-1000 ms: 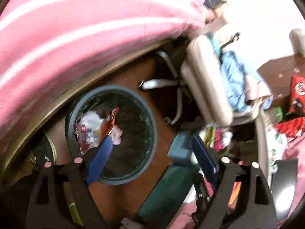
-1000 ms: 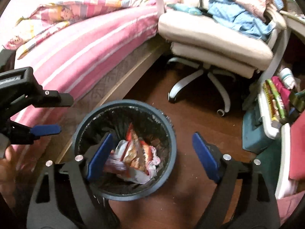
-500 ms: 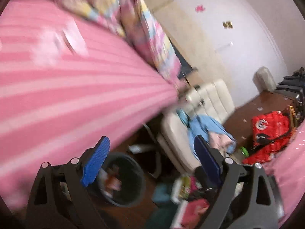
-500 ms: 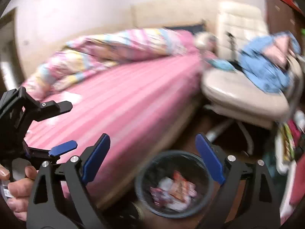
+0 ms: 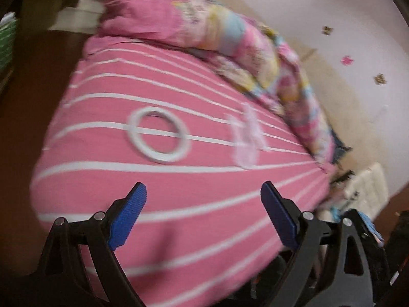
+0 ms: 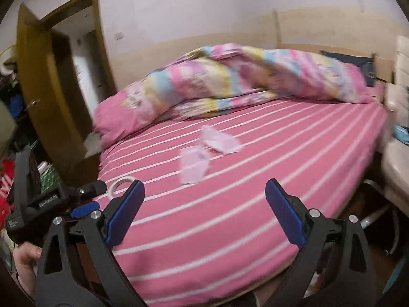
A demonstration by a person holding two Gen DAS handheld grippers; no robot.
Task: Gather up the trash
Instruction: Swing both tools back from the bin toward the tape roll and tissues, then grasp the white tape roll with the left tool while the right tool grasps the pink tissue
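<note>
Two pale, clear plastic wrappers lie on the pink striped bed (image 6: 255, 179): one (image 6: 193, 166) nearer, one (image 6: 219, 142) just behind it. In the left wrist view they blur into one pale scrap (image 5: 246, 138). A white tape ring (image 5: 159, 135) lies on the sheet near the bed's foot corner; it also shows in the right wrist view (image 6: 120, 183). My left gripper (image 5: 203, 199) is open and empty above the bed's edge, short of the ring. My right gripper (image 6: 204, 199) is open and empty, short of the wrappers. The left gripper's body (image 6: 51, 202) shows at the right view's left.
A bunched pastel duvet (image 6: 242, 76) lies along the far side of the bed. An open wooden door (image 6: 46, 89) stands at the left. A cream office chair (image 6: 398, 128) stands at the right bed edge. Clutter sits on the floor at the far left (image 6: 7, 174).
Both grippers have swung up and away from the trash bin on the floor to face the bed top. The bin has left both views; the wrappers and tape ring have come into view.
</note>
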